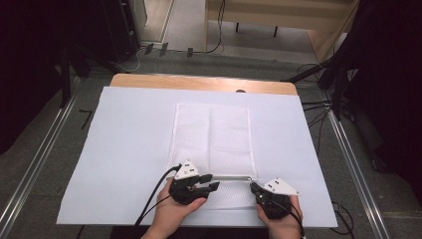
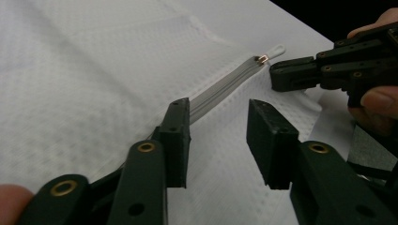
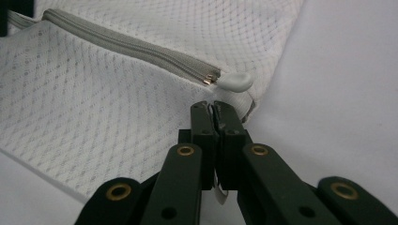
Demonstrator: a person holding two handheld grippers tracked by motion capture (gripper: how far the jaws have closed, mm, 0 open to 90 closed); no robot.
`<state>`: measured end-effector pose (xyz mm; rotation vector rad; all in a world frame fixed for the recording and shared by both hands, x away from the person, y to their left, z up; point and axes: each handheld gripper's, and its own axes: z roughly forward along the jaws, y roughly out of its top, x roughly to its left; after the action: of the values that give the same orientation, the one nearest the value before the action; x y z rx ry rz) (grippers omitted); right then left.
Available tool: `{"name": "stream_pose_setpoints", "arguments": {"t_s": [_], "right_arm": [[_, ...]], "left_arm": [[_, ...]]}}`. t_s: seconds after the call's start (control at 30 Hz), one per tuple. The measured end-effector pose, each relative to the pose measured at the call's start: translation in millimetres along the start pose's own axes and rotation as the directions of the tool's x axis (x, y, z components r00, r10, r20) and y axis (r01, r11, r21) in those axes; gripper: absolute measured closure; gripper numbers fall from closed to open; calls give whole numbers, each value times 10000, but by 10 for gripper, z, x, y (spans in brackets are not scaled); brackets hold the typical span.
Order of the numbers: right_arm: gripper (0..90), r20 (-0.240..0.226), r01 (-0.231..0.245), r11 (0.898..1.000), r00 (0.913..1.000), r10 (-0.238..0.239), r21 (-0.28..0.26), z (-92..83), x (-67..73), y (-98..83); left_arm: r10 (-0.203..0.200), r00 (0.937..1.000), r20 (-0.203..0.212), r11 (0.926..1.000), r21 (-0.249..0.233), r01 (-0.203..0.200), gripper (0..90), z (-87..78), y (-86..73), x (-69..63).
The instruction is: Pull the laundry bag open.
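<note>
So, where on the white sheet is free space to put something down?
Bare white sheet lies left of the mesh bag, and a narrower strip right of it. Crowded: the near edge, where both claws work at the zipper.

White mesh zipper bag flat on table, grey zipper seemingly closed, white pull at its end.

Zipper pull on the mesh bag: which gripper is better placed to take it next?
Probably the left gripper: its jaws are open over the zipper, facing the pull. The right gripper is shut on the bag's corner fabric.
</note>
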<state>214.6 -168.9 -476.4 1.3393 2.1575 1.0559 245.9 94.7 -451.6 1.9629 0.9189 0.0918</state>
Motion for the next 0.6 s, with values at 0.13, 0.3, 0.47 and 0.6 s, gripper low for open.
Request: {"name": "stream_pose_setpoints", "arguments": {"t_s": [0.13, 0.3, 0.47, 0.6], "right_arm": [[893, -19, 113, 9999, 9999, -113, -63, -13, 5, 11], [893, 43, 313, 9994, 9995, -313, -159, -24, 27, 24], [893, 40, 348, 9990, 9994, -347, -267, -47, 42, 33], [894, 10, 307, 9984, 9995, -306, -468, -77, 42, 52]], "left_arm": [[158, 9995, 272, 9998, 100, -161, 729, 184, 134, -129], [218, 9985, 509, 9989, 411, -239, 841, 423, 272, -262], [124, 9994, 310, 9964, 838, -150, 887, 574, 286, -256], [-33, 9995, 307, 9921, 1258, -5, 893, 657, 236, -234]]}}
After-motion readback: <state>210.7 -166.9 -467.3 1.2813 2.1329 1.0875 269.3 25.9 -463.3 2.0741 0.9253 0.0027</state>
